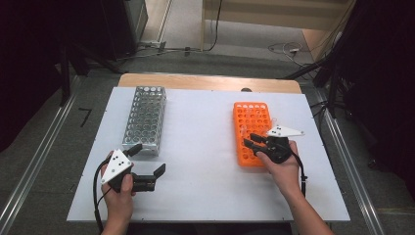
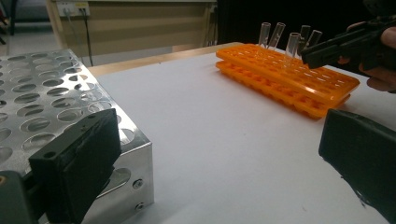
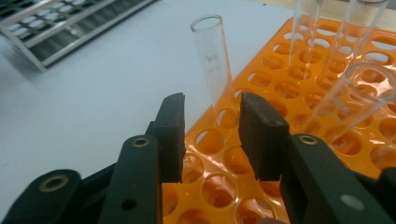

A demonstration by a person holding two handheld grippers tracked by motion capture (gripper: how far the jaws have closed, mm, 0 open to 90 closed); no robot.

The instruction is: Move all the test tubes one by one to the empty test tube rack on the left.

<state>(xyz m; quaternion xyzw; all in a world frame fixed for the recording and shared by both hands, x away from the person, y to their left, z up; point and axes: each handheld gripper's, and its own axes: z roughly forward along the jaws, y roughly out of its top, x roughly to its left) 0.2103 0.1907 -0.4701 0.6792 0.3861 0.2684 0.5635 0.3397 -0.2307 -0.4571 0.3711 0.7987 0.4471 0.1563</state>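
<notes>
An orange tube rack [image 1: 250, 111] lies on the right of the white table and holds several clear glass test tubes [image 2: 293, 45]. My right gripper [image 1: 250, 140] hovers low over the rack's near half. Its jaws stand a narrow gap apart with nothing between them [image 3: 212, 123]. One upright tube [image 3: 214, 58] stands in a hole just beyond the jaw tips, untouched. My left gripper [image 1: 147, 159] rests near the front left of the table, jaws wide apart and empty [image 2: 219, 158], beside the near corner of a metal rack [image 1: 145, 120].
The metal rack [image 2: 42, 98] has open holes and no tubes in view. The white table [image 1: 200, 147] lies bare between the two racks. More tubes [image 3: 348, 100] lean in the orange rack [image 3: 280, 93] to the right of the gripper. Floor cables run beyond the table.
</notes>
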